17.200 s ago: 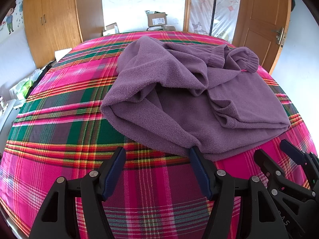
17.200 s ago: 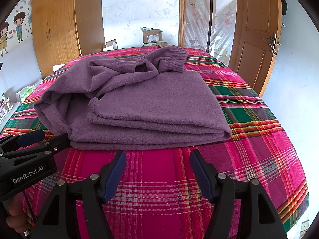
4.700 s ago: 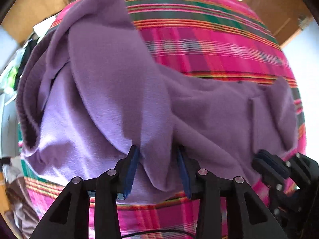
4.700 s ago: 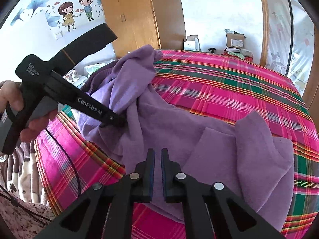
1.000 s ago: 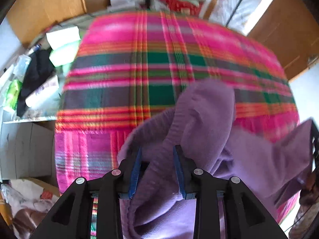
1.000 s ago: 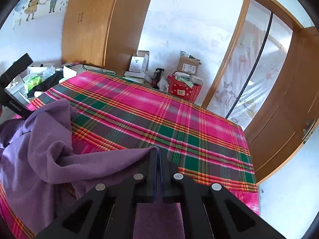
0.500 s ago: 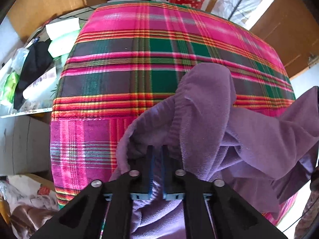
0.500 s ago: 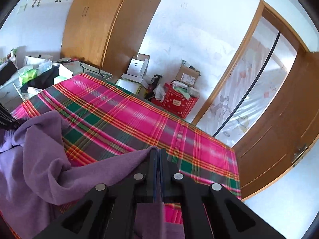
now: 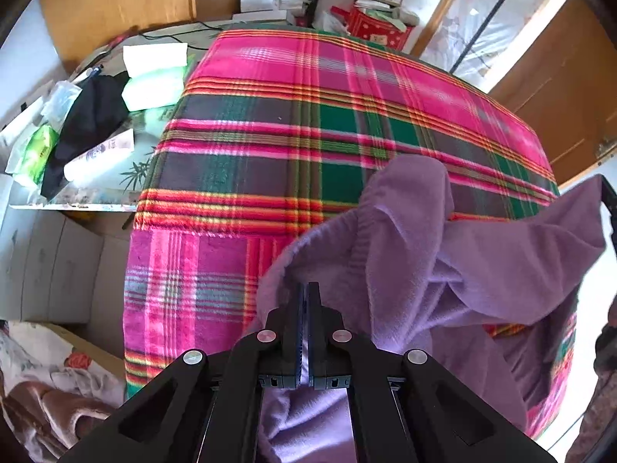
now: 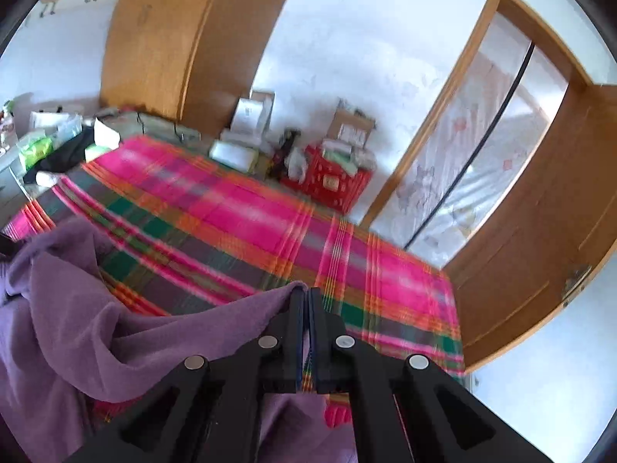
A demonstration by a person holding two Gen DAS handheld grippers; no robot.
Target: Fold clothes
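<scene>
Left gripper [image 9: 307, 289] clamped tight on the near edge of the purple fleece garment [image 9: 462, 262], fingers pressed together with fabric pinched between them. Right gripper [image 10: 307, 295] likewise closed on a corner of the same garment [image 10: 77, 328] — cloth trapped in the narrow slit between its fingers. Held up over the near part of the bed with the plaid blanket [image 9: 289, 123], pink, green and grey stripes. In the left wrist view, sagging in loose folds between the two grips, a ribbed cuff [image 9: 408, 177] flopped over the top, the right end stretched out towards the far right. In the right wrist view, draped away to the left in a soft swag, blanket [image 10: 270, 223] spread bare beyond it, slightly blurred. Far side of the bed: red crate [image 10: 331, 181] stuffed with bits, cardboard boxes [image 10: 351, 123] against the white wall, wooden wardrobe [image 10: 185, 38] on the left, wooden door [image 10: 540, 212] on the right. Left of the bed — a cluttered side table [image 9: 96, 115] with tissue packs and a black cloth.
</scene>
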